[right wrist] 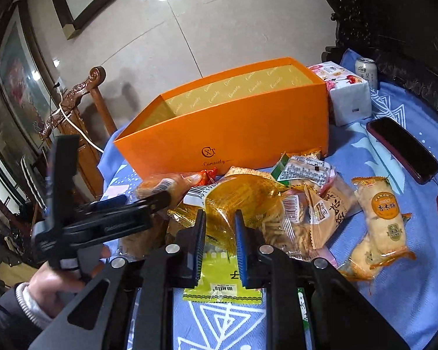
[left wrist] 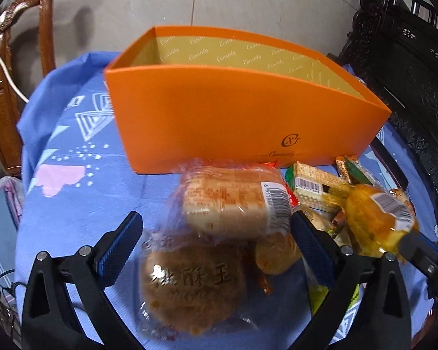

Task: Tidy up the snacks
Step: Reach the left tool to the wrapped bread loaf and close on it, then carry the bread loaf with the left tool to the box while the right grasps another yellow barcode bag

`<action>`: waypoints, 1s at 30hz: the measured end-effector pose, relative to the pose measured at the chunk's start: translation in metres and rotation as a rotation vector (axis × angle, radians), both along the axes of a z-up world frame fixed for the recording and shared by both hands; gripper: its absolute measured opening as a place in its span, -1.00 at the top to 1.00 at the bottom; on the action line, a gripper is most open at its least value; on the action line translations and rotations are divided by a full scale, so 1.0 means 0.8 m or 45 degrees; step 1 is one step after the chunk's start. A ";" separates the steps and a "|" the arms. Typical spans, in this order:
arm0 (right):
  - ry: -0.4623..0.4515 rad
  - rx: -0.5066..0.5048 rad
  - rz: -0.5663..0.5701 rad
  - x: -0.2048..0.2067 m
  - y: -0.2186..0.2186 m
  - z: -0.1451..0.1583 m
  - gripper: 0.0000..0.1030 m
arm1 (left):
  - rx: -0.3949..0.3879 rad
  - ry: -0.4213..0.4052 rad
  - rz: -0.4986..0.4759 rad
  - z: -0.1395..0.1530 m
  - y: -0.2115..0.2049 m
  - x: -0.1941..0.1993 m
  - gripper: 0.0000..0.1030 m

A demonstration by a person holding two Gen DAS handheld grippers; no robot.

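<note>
An open orange box (left wrist: 248, 116) (right wrist: 233, 134) stands at the back of the blue cloth, with a heap of wrapped snacks in front of it. My left gripper (left wrist: 216, 218) is open over a round brown cookie in clear wrap (left wrist: 192, 288) and a pale cake pack (left wrist: 233, 201), touching neither. In the right wrist view a hand (right wrist: 58, 280) holds that left gripper (right wrist: 149, 204) at the left. My right gripper (right wrist: 220, 218) is shut on a crinkled yellow see-through packet (right wrist: 248, 195) (left wrist: 373, 218), held a little above the heap.
A green packet (right wrist: 222, 285) lies under the right gripper, a rice-cracker pack (right wrist: 385, 218) to its right. A dark phone (right wrist: 403, 148), a tissue pack (right wrist: 347, 99) and a can (right wrist: 366, 71) sit at the back right. A wooden chair (left wrist: 14, 58) stands left, dark carved furniture (left wrist: 408, 58) right.
</note>
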State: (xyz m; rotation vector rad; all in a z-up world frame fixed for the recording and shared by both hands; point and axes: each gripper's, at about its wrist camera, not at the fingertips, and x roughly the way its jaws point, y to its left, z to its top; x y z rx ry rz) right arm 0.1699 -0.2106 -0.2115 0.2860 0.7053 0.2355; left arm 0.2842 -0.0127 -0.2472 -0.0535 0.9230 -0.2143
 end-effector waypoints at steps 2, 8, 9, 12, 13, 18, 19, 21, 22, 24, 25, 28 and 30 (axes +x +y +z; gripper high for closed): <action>-0.011 -0.001 0.004 -0.004 -0.001 0.002 0.65 | -0.003 0.043 -0.017 -0.008 -0.006 0.009 -0.92; -0.026 -0.026 0.014 -0.014 -0.006 0.003 0.94 | -0.038 -0.001 -0.083 -0.015 -0.019 0.016 -0.42; -0.021 -0.022 0.009 -0.014 -0.008 0.001 0.94 | -0.045 0.014 -0.100 -0.017 -0.022 0.017 -0.38; -0.009 -0.014 0.001 -0.015 -0.011 -0.004 0.95 | -0.049 -0.018 -0.108 -0.018 -0.026 0.012 -0.28; -0.009 -0.012 0.002 -0.015 -0.011 -0.004 0.96 | -0.049 -0.025 -0.108 -0.018 -0.027 0.010 -0.26; -0.038 -0.033 0.006 -0.026 -0.008 0.006 0.97 | -0.086 -0.097 -0.117 -0.003 -0.025 -0.010 -0.21; -0.043 -0.036 0.006 -0.028 -0.008 0.008 0.97 | -0.095 -0.108 -0.116 0.001 -0.025 -0.013 -0.21; -0.041 -0.023 0.013 -0.031 -0.008 0.010 0.97 | -0.113 -0.124 -0.116 0.008 -0.023 -0.020 -0.20; -0.044 -0.021 0.014 -0.032 -0.008 0.011 0.98 | -0.125 -0.131 -0.117 0.011 -0.021 -0.024 -0.20; -0.050 -0.025 0.025 -0.037 -0.007 0.014 0.98 | -0.144 -0.137 -0.117 0.014 -0.018 -0.030 -0.19; -0.049 -0.031 0.032 -0.040 -0.005 0.014 0.98 | -0.148 -0.136 -0.122 0.014 -0.017 -0.034 -0.19; -0.041 -0.059 0.046 -0.049 -0.001 0.009 0.98 | -0.149 -0.136 -0.116 0.014 -0.011 -0.048 -0.19; -0.036 -0.056 0.055 -0.055 0.000 0.008 0.98 | -0.176 -0.126 -0.104 0.016 -0.005 -0.054 -0.19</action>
